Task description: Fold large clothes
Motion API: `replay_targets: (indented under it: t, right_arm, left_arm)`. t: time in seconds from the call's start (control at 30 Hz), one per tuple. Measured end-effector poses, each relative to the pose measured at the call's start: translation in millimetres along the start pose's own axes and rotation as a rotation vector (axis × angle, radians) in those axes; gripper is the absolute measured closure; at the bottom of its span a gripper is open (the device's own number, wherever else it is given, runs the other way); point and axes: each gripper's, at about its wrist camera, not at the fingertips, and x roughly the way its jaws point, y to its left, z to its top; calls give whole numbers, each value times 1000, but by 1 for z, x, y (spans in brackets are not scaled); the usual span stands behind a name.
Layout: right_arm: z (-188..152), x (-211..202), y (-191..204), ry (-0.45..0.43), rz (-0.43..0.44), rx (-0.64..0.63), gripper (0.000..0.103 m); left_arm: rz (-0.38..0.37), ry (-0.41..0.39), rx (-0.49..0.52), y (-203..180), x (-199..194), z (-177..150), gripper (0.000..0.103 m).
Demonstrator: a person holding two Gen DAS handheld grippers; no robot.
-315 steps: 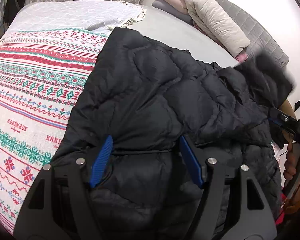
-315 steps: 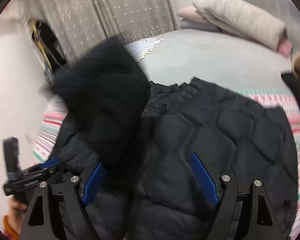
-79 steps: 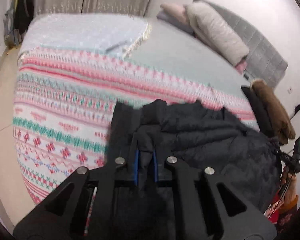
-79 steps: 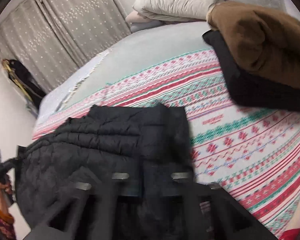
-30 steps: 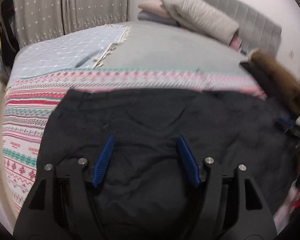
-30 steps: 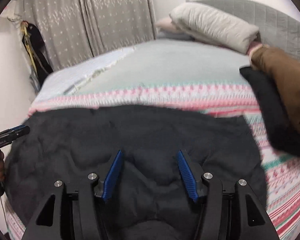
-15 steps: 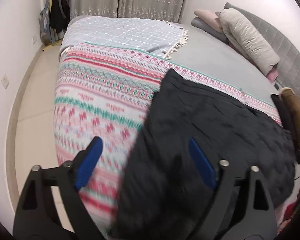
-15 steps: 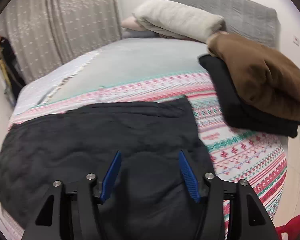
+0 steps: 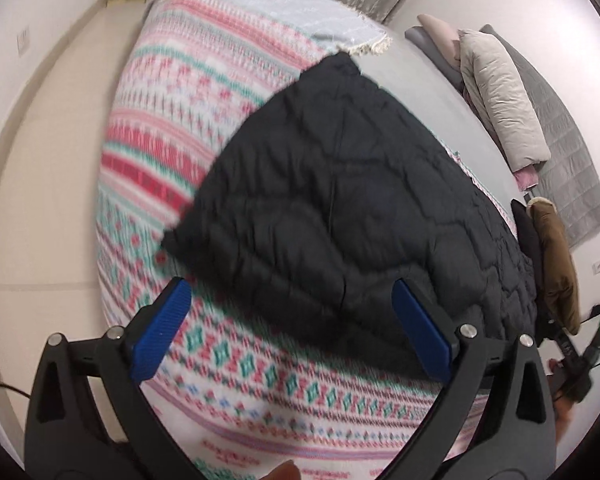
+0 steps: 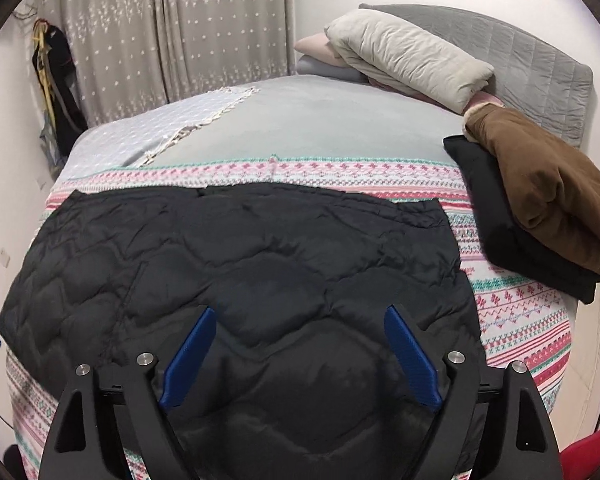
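A black quilted jacket lies folded into a flat rectangle on the patterned blanket of the bed. My right gripper hovers over the jacket's near edge. Its jaws are opening, and the blue pads stand apart without pressing the fabric. In the left wrist view the jacket stretches away to the right. My left gripper hangs by its near left corner, over jacket edge and blanket. Its jaws are still opening wide and hold nothing. The right gripper shows at the far right.
A brown coat lies on a folded black garment at the bed's right side. Pillows are stacked against the grey headboard. A pale blue throw covers the far left. Bare floor lies left of the bed.
Both grippers' jaws have spread wider. The left gripper has swung left off the jacket to its corner and rolled. The right gripper has drawn back a little; the jacket lies flat.
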Motion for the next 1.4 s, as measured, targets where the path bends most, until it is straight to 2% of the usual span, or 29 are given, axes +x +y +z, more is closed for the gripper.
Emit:
replay_targets:
  t: [0.17, 0.3, 0.53, 0.6, 0.7, 0.77, 0.83, 0.87, 0.9, 0.93, 1.0, 1.07, 1.17, 1.27, 1.4]
  right_arm:
    - [-7, 10, 6, 46, 19, 3, 14]
    - [-12, 14, 17, 50, 36, -24, 14]
    - [-21, 15, 42, 28, 79, -81, 14]
    - [-22, 14, 48, 2, 102, -96, 14]
    - [-22, 19, 52, -24, 186, -78, 14]
    - [-21, 25, 56, -39, 198, -83, 14]
    - [-24, 26, 60, -67, 179, -103, 15]
    - [-24, 26, 61, -85, 177, -110, 16]
    - [-24, 26, 60, -101, 183, -106, 18]
    - [-25, 25, 61, -111, 189, -99, 24]
    - [-21, 25, 57, -125, 211, -73, 34]
    - [-17, 25, 55, -141, 242, -53, 50]
    - [-17, 28, 59, -119, 283, -49, 68]
    - [-19, 33, 65, -79, 358, -49, 76]
    - [-22, 34, 82, -38, 485, -69, 78]
  left_arm:
    - [-43, 26, -65, 3, 10, -10, 3]
    - [-132, 51, -143, 7, 25, -14, 3]
    - [-258, -38, -265, 15, 50, -2, 1]
    - [-263, -69, -293, 15, 52, 3, 1]
    - [-263, -97, -319, 12, 58, 10, 1]
    - [-273, -131, -318, 9, 60, 13, 1]
    - [-272, -174, -328, 8, 62, 15, 15]
    - [-271, -183, -336, 8, 65, 17, 31]
    - [-280, -186, -352, 11, 68, 18, 42]
    - [-302, -186, -376, 14, 72, 19, 47]
    - [-333, -199, -399, 21, 73, 22, 70]
    - [-355, -225, -375, 19, 66, 25, 80]
    - [-354, -294, -279, 4, 42, 24, 86]
    - [-369, -371, -164, -17, 8, 20, 87]
    - [-415, -460, -12, -50, -39, 17, 87]
